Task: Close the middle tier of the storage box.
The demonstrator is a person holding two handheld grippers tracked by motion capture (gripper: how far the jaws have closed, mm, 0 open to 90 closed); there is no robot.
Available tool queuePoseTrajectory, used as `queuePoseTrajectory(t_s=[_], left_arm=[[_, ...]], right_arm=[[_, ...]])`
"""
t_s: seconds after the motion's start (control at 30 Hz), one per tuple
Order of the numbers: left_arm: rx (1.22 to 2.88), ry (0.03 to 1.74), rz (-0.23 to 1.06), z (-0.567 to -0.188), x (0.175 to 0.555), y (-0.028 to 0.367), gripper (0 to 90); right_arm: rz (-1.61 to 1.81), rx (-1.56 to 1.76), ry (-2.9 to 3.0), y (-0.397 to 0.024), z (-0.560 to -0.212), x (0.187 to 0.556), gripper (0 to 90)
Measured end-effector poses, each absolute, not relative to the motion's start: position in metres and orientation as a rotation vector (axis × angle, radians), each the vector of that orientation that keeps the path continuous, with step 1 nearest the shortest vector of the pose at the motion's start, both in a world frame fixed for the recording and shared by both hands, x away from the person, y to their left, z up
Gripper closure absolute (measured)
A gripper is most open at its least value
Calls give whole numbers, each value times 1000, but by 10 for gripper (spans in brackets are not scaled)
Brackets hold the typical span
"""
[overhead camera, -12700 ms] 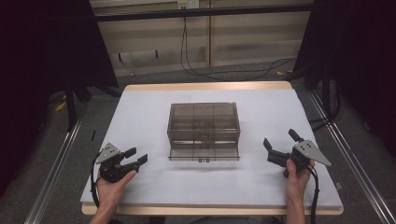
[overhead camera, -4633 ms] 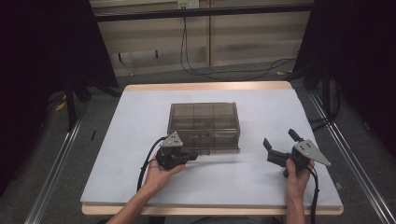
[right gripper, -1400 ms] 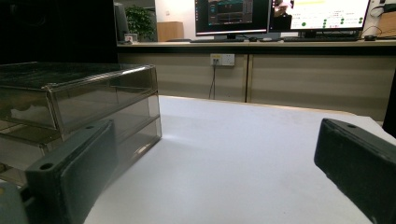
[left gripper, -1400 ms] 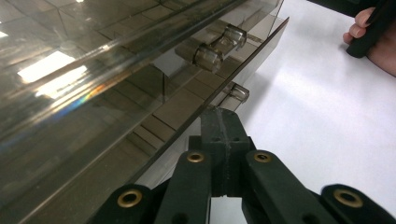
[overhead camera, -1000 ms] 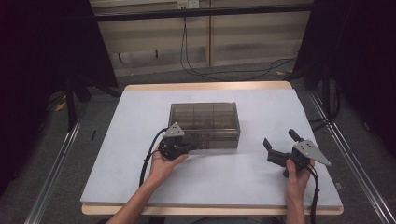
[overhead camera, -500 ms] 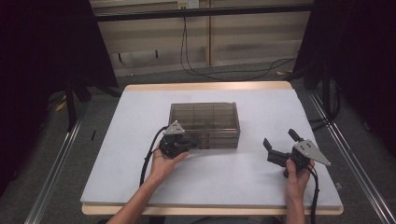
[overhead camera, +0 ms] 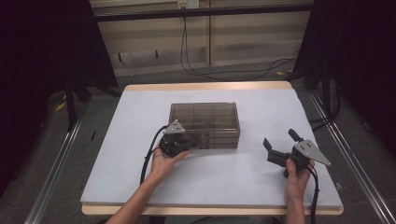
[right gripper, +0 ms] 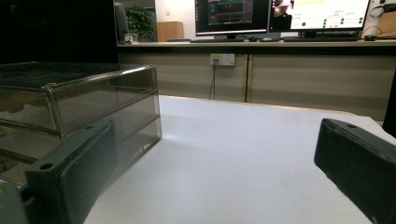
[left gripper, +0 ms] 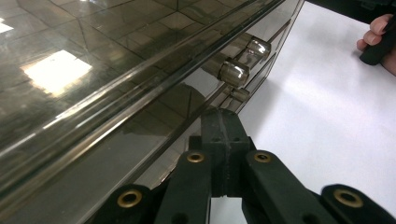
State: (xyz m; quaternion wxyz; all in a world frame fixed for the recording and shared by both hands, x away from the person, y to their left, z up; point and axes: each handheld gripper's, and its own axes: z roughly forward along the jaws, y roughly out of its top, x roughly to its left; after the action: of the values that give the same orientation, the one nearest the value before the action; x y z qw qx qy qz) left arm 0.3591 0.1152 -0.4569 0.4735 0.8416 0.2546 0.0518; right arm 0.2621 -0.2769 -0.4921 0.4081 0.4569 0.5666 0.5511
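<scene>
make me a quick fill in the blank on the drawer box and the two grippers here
1. The left gripper has its jaws ____ at the front of the smoky clear drawer box.
2. The right gripper has its jaws ____, apart from the box.
3. The box stands on a ____ table.

Missing words: shut; open; white

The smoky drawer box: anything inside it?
Through the tinted drawer box, only divider lines in its top and stacked drawer fronts with knobs are visible. No contents can be made out; tint and glare hide the drawer interiors.
</scene>
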Motion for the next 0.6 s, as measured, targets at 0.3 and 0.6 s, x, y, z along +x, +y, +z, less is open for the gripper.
queuePoseTrajectory(t_s=[0.3, 0.6], left_arm=[[2091, 608, 133, -457, 359, 121, 871], [2046, 581, 108, -449, 350, 131, 702]], right_arm=[[1390, 1154, 1426, -277, -492, 262, 0], [1388, 1148, 1430, -277, -492, 262, 0]])
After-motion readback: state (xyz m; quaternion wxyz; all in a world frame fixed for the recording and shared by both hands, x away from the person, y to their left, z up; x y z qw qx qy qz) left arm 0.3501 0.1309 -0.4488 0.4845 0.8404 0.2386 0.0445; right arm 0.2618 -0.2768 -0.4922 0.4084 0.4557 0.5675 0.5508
